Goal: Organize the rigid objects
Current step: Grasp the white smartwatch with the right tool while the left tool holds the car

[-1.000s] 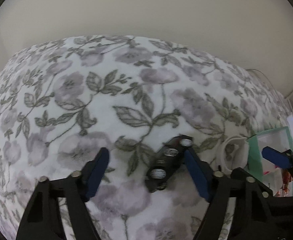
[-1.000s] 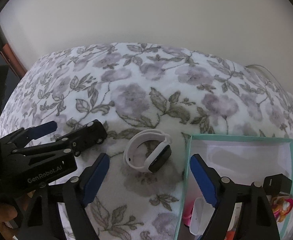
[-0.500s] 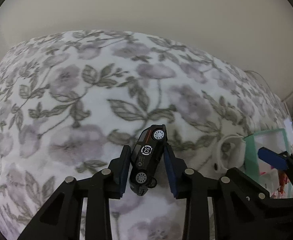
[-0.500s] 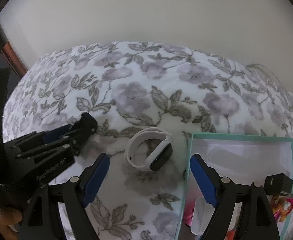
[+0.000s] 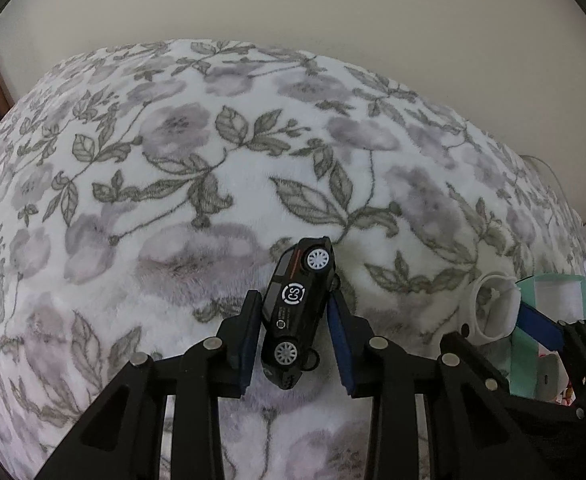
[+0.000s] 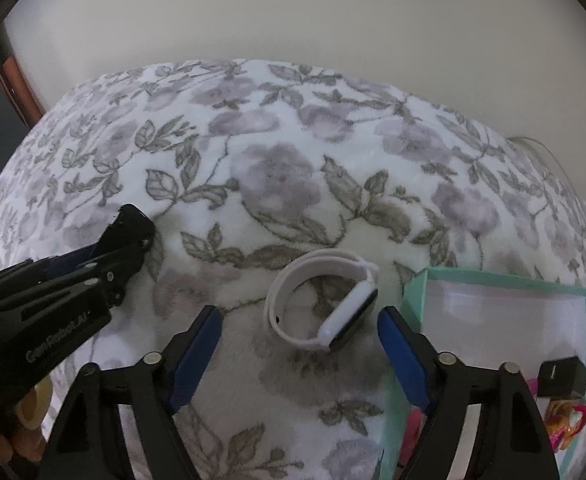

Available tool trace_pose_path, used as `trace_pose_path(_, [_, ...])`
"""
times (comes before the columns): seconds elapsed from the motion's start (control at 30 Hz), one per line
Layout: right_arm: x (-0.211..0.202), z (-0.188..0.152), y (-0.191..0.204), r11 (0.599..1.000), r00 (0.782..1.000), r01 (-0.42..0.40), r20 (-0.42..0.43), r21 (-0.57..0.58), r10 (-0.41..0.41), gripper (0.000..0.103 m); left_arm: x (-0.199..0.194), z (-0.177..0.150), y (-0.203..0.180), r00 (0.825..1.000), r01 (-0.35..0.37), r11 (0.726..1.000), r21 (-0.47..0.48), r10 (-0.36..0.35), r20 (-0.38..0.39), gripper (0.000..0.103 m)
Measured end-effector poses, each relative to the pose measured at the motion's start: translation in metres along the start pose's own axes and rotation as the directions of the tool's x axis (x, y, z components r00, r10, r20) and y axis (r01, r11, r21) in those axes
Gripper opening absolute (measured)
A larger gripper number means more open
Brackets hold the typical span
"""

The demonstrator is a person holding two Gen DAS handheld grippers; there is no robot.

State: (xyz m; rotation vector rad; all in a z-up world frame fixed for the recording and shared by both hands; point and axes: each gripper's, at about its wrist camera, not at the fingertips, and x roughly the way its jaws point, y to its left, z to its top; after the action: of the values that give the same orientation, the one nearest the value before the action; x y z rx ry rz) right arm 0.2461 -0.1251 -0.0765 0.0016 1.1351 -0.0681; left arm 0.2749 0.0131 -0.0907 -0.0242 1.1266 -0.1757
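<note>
Your left gripper (image 5: 295,334) is pinching the black toy car (image 5: 297,312) between its blue pads, car tipped on its side with both white wheels facing the camera and its nose clear of the floral blanket (image 5: 173,200). Your right gripper (image 6: 299,354) is spread wide, nothing between the pads, with the white smartwatch (image 6: 325,300) lying on the blanket just ahead of the gap, strap looped and dark face angled right. The teal-rimmed box (image 6: 505,282) sits right of the watch, close to your right pad; its near wall is hidden behind the gripper frame. Inside you can see a pale liner, a small black cube (image 6: 563,376), and pink and orange bits at the bottom right that are too cut off to name. The blanket ends at the plain cream wall (image 6: 293,8) behind; lots of bare blanket lies left and ahead of the car. A wooden edge (image 6: 19,88) shows far left. In the right wrist view the left gripper comes in from the lower left, car mostly blocked by its frame. A yellowish ring thing under it at the bottom left is hard to make out.
</note>
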Motion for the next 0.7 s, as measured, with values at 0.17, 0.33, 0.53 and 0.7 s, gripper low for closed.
trace_pose_path(0.17, [0.008, 0.001, 0.001, 0.999, 0.999, 0.032, -0.008, 0.016, -0.032, 0.078, 0.001, 0.001, -0.002, 1.000, -0.008, 1.000, 0.006, 0.008, 0.005, 0.035])
trace_pose_path(0.33, [0.013, 0.001, 0.001, 0.999, 0.999, 0.045, -0.015, 0.024, -0.045, 0.078, 0.001, 0.001, -0.002, 1.000, -0.009, 1.000, 0.002, 0.009, 0.006, 0.035])
trace_pose_path(0.53, [0.015, 0.003, 0.000, 0.998, 0.999, 0.046, -0.012, 0.038, -0.046, 0.070, 0.001, 0.001, -0.002, 1.000, -0.017, 1.000, 0.008, 0.017, 0.009, 0.035])
trace_pose_path(0.7, [0.010, 0.001, -0.006, 0.998, 0.999, 0.045, -0.011, 0.052, -0.044, 0.055, 0.000, -0.001, -0.002, 1.000, -0.025, 1.000, 0.012, 0.025, 0.007, 0.034])
